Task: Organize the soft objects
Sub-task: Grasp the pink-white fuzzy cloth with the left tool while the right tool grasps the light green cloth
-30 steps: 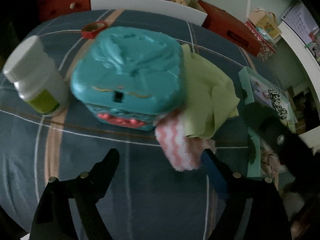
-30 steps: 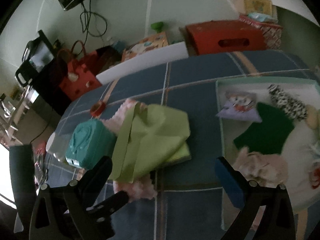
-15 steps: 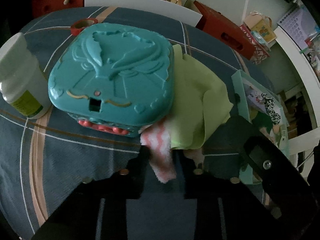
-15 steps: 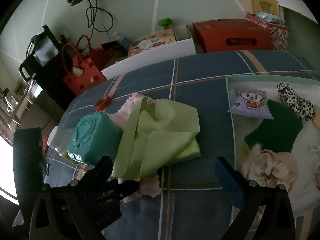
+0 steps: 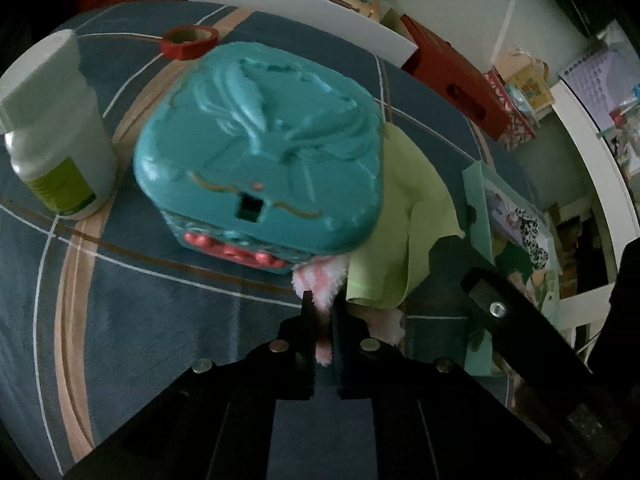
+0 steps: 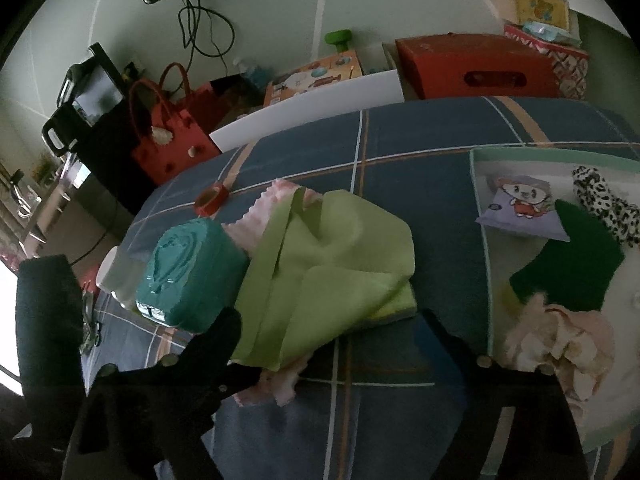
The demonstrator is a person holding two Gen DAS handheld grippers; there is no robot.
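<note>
2 gripper [image 5: 320,312] fingers pinch fluffy pink-and-white striped cloth [image 5: 320,280], partly under green cloth [image 5: 404,216]

No lettering can be read anywhere: the green label on the white bottle [image 5: 60,136], the printed cardboard box [image 6: 314,74] and the wall calendar [image 5: 600,80] are all too blurred to make out.

A teal moulded plastic case [image 5: 260,176] is sitting on the blue plaid bedcover [image 5: 120,312]. A white plastic bottle with a green label [image 5: 56,136] is standing just left of the case; a red tape roll [image 5: 190,41] is lying behind it.
</note>
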